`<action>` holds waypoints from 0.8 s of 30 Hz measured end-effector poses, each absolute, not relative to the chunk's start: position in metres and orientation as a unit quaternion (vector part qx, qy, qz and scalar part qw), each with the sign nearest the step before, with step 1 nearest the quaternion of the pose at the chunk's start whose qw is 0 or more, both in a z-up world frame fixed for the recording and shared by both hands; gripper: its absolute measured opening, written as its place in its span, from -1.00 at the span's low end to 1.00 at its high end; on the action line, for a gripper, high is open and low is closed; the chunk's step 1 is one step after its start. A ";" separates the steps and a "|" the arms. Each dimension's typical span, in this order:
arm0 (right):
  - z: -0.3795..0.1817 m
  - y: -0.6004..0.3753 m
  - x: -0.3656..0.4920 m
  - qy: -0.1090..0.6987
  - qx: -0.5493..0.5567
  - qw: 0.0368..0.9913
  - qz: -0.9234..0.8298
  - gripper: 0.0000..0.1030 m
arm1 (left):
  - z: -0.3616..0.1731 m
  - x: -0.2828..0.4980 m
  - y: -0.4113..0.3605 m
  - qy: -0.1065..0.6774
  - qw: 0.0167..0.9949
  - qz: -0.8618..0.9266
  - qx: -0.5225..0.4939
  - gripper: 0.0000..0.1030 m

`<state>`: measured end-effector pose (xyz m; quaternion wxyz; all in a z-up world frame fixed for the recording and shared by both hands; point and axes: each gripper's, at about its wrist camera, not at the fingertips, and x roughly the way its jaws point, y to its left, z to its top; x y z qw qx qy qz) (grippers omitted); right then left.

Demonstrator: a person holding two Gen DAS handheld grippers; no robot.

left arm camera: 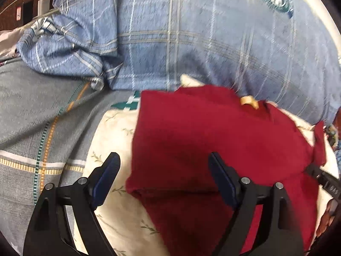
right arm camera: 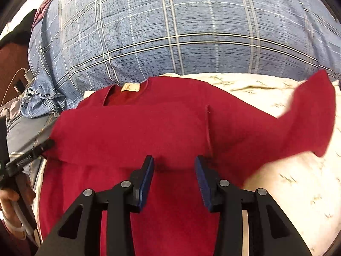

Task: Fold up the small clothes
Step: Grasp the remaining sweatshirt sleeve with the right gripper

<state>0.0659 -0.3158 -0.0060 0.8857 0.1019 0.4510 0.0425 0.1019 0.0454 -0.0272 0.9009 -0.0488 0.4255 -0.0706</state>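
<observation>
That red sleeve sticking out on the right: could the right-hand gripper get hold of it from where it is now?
Probably yes. The red sleeve lies spread on the cream sheet with nothing on top of it, and the right gripper hangs just beside it over the shirt's body, jaws apart and empty.

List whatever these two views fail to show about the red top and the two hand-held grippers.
- Red top, hem: cut off by the lower edge behind the right hand-held gripper in the right wrist view.
- Its neck label: print too small to read, right wrist view.
- Its sleeve: motion-blurred, right wrist view.
- Left hand-held gripper: whether its open fingers touch the cloth is unclear, left wrist view.
</observation>
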 end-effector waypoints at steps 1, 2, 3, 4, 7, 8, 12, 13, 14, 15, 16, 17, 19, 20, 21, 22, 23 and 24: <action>-0.005 -0.318 0.064 0.451 0.105 0.885 0.040 -0.18 | -0.025 0.100 0.044 0.421 0.903 -0.077 -0.050 0.65; -0.004 -0.322 0.060 0.447 0.114 0.886 0.040 -0.18 | -0.023 0.099 0.042 0.419 0.903 -0.081 -0.048 0.65; -0.001 -0.326 0.056 0.442 0.124 0.888 0.038 -0.18 | -0.023 0.098 0.040 0.418 0.904 -0.084 -0.042 0.65; 0.000 -0.330 0.054 0.438 0.131 0.889 0.035 -0.17 | -0.023 0.097 0.038 0.418 0.904 -0.084 -0.034 0.65; 0.010 -0.348 0.044 0.420 0.147 0.895 0.020 -0.04 | -0.027 0.097 0.035 0.425 0.902 -0.079 -0.019 0.65; 0.014 -0.357 0.041 0.414 0.149 0.898 0.009 0.08 | -0.028 0.097 0.035 0.428 0.900 -0.080 -0.022 0.65; 0.025 -0.407 0.039 0.397 0.172 0.900 -0.052 0.14 | -0.026 0.097 0.037 0.426 0.900 -0.081 -0.031 0.65; 0.026 -0.422 0.040 0.398 0.181 0.897 -0.069 0.15 | -0.026 0.097 0.037 0.425 0.901 -0.080 -0.031 0.65; 0.027 -0.431 0.043 0.399 0.187 0.894 -0.080 0.17 | -0.026 0.097 0.036 0.425 0.901 -0.080 -0.031 0.65; 0.029 -0.442 0.049 0.402 0.189 0.892 -0.090 0.17 | -0.026 0.096 0.036 0.426 0.901 -0.080 -0.031 0.65; 0.030 -0.448 0.052 0.402 0.188 0.891 -0.093 0.17 | -0.027 0.097 0.035 0.427 0.900 -0.079 -0.031 0.65; 0.032 -0.454 0.059 0.403 0.185 0.891 -0.098 0.17 | -0.028 0.097 0.034 0.428 0.900 -0.078 -0.029 0.65; 0.034 -0.465 0.076 0.406 0.185 0.888 -0.108 0.16 | -0.029 0.097 0.032 0.426 0.901 -0.076 -0.022 0.65; 0.033 -0.469 0.086 0.411 0.188 0.885 -0.114 0.16 | -0.030 0.097 0.031 0.425 0.902 -0.075 -0.019 0.65; 0.030 -0.474 0.097 0.417 0.193 0.880 -0.122 0.16 | -0.030 0.097 0.030 0.425 0.902 -0.076 -0.015 0.65; 0.026 -0.481 0.109 0.424 0.201 0.873 -0.131 0.16 | -0.030 0.097 0.030 0.424 0.902 -0.077 -0.012 0.65; 0.024 -0.484 0.116 0.428 0.205 0.870 -0.137 0.16 | -0.030 0.098 0.030 0.423 0.903 -0.077 -0.010 0.65; 0.018 -0.490 0.129 0.437 0.205 0.863 -0.148 0.16 | -0.030 0.098 0.030 0.423 0.903 -0.077 -0.009 0.65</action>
